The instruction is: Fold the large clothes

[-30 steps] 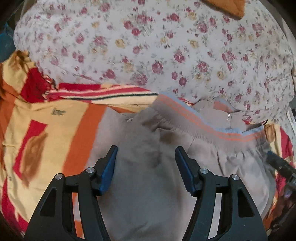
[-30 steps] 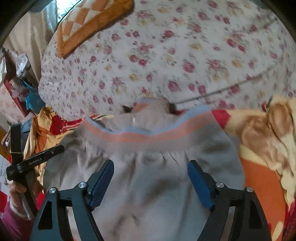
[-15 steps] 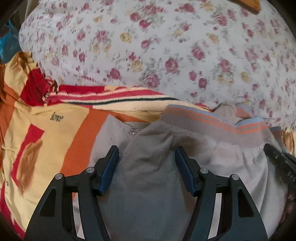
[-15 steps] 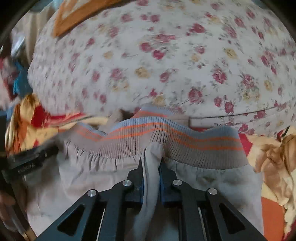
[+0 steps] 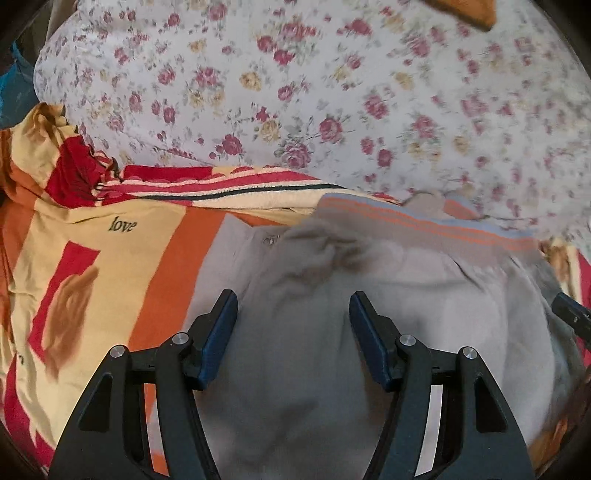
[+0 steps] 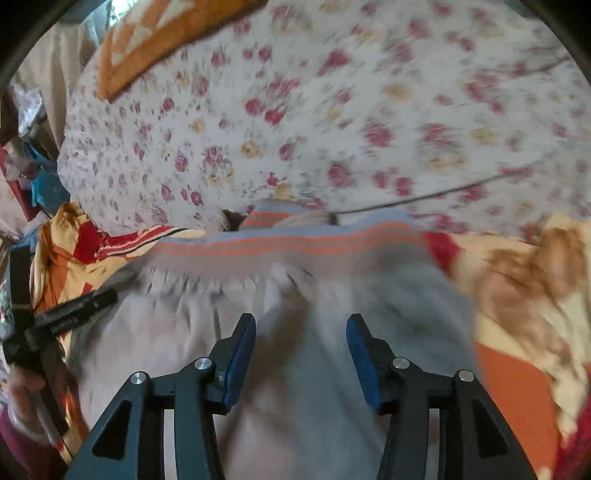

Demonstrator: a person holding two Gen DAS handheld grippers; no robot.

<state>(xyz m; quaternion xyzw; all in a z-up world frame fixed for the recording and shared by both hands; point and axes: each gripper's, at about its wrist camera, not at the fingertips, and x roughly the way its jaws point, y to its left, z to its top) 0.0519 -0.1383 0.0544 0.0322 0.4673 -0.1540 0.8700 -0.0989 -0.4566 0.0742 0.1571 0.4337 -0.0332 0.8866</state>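
Observation:
A grey garment (image 5: pixel 424 295) with a ribbed band (image 5: pixel 424 229) striped orange and blue lies crumpled on the bed. My left gripper (image 5: pixel 293 317) hovers open over its left part, pads clear of the cloth. In the right wrist view the same garment (image 6: pixel 314 295) and band (image 6: pixel 295 247) fill the middle. My right gripper (image 6: pixel 301 339) is above the cloth just below the band. Its jaws are opening, the pads are apart, and nothing is pinched between them. The picture is blurred by motion.
An orange, yellow and red blanket (image 5: pixel 110 258) lies under the garment and spreads both ways (image 6: pixel 517 295). Behind is a bulky floral quilt (image 5: pixel 295 92) with an orange cushion (image 6: pixel 166 33) on top. A hand (image 6: pixel 22 391) holds the left tool's black frame (image 6: pixel 66 317).
Half a second ago the right gripper was shut on a raised fold of grey cloth below the band; it has let go and stands open. The left gripper stayed open over the garment.

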